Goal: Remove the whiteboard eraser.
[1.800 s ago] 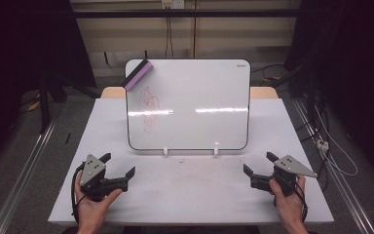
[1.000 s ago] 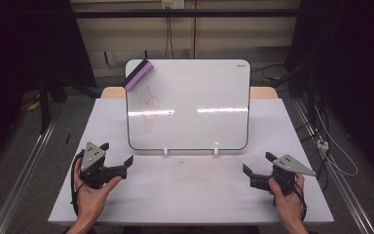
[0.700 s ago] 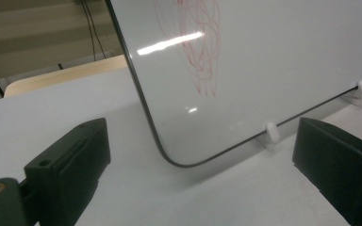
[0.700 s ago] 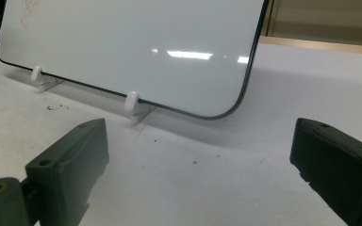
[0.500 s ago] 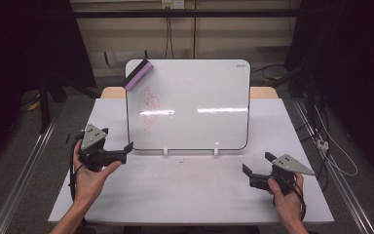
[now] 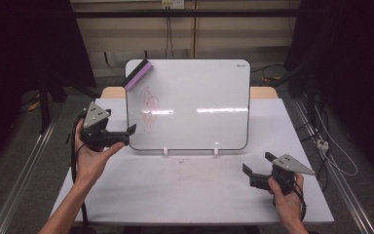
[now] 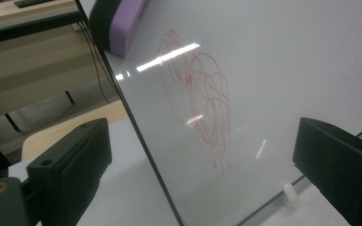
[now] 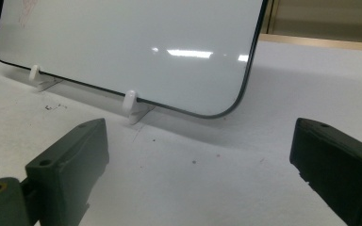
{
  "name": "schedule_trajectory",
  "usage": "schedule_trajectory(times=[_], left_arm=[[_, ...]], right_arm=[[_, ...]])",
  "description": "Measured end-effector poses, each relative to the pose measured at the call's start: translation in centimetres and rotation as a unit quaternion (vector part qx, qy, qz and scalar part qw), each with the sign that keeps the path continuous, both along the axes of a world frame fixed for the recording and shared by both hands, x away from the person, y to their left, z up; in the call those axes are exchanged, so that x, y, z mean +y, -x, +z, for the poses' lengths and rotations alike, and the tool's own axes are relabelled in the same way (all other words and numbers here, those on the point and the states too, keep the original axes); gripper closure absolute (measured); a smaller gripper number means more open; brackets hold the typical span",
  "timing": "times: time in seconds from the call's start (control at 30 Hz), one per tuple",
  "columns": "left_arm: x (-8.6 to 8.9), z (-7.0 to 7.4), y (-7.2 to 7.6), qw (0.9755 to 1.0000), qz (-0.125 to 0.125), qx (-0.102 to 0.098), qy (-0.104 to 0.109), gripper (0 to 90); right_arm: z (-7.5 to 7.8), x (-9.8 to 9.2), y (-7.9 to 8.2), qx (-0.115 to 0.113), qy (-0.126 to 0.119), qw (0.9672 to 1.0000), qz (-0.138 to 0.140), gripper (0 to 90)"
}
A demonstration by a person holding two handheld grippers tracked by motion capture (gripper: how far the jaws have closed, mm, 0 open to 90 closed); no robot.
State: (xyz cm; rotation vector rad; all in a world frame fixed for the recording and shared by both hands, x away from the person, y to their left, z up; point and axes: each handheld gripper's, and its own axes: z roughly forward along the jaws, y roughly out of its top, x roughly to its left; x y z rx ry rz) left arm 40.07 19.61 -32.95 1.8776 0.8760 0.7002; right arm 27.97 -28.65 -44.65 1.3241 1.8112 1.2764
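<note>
Left gripper (image 6: 129,134), jaws wide and empty, raised beside the lower-left edge of the upright white rectangular whiteboard (image 6: 199,97). Red marker scribble (image 7: 202,94) dead ahead of it; black-and-purple foam eraser (image 6: 137,74) stuck on the board's corner, up and to the left of the jaws. Right gripper (image 6: 255,170) wide, empty, low over the white table (image 6: 185,190), the board's right foot ahead. Judged step: reach for eraser. Next: lift higher, straddle eraser, close.

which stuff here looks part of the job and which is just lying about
Likely in play: whiteboard, red scribble, purple eraser, left gripper open beside the board.
Just about: right gripper open and resting, white stand clips, table.
</note>
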Motion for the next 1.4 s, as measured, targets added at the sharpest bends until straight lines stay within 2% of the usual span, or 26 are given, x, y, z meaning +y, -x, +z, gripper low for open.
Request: schedule_trajectory(times=[0.13, 0.2, 0.3, 0.37, 0.53, 0.67, 0.77, 0.83, 0.93, 1.0, 1.07, 1.17, 1.23, 1.33, 1.4], left_arm=[[-0.3, 0.9, -1.1, 0.9995, 0.006, -0.017, -0.026, 6.5], [-0.5, 1.2, -1.6, 0.9993, 0.005, -0.018, -0.032, 7.0], [-0.9, 1.7, -2.2, 0.9983, 0.010, -0.033, -0.048, 8.6], [-1.0, 1.9, -2.6, 0.9984, 0.006, -0.030, -0.047, 9.4], [-1.7, 2.2, -3.5, 0.9968, 0.003, -0.038, -0.071, 11.3], [-2.2, 2.9, -4.3, 0.9932, 0.009, -0.052, -0.104, 12.7], [-2.4, 3.6, -4.9, 0.9910, 0.008, -0.060, -0.119, 13.6], [-2.6, 4.0, -5.1, 0.9880, 0.013, -0.071, -0.136, 14.3], [-2.8, 4.4, -5.5, 0.9860, 0.006, -0.074, -0.150, 16.8], [-2.8, 4.3, -5.8, 0.9863, 0.010, -0.074, -0.147, 17.1], [-2.9, 4.2, -6.0, 0.9848, 0.011, -0.075, -0.156, 19.0], [-2.8, 3.9, -6.6, 0.9843, 0.010, -0.071, -0.161, 22.6], [-2.7, 3.9, -7.0, 0.9849, 0.010, -0.067, -0.159, 22.6], [-2.4, 4.3, -7.5, 0.9876, 0.011, -0.063, -0.144, 25.3], [-2.4, 4.4, -7.9, 0.9874, 0.010, -0.060, -0.146, 26.4]], right_arm=[[0.0, 0.1, 0.0, -0.001, 0.001, 1.0000, 0.003, 4.9], [0.0, 0.1, 0.0, -0.001, 0.002, 1.0000, 0.004, 4.9], [0.0, 0.1, 0.0, -0.001, 0.002, 1.0000, 0.003, 4.8], [0.0, 0.0, -0.1, 0.000, 0.001, 1.0000, 0.002, 4.9], [0.0, 0.2, -0.1, 0.000, 0.004, 1.0000, 0.002, 4.9], [0.0, 0.3, -0.2, 0.002, 0.003, 1.0000, 0.001, 4.9], [0.0, 0.3, -0.2, 0.002, 0.004, 1.0000, 0.001, 4.9], [0.0, 0.3, -0.2, 0.001, 0.003, 1.0000, 0.003, 4.9], [0.0, 0.3, -0.1, 0.000, 0.004, 1.0000, 0.004, 4.9], [0.0, 0.2, -0.1, 0.000, 0.004, 1.0000, 0.004, 4.9], [0.0, 0.2, -0.1, 0.000, 0.004, 1.0000, 0.004, 4.9], [0.0, 0.2, -0.1, 0.000, 0.004, 1.0000, 0.004, 5.0], [0.0, 0.2, -0.1, 0.001, 0.004, 1.0000, 0.004, 5.0], [0.0, 0.3, -0.1, 0.001, 0.006, 1.0000, 0.005, 5.0], [0.0, 0.3, -0.1, 0.001, 0.006, 1.0000, 0.004, 5.0]])
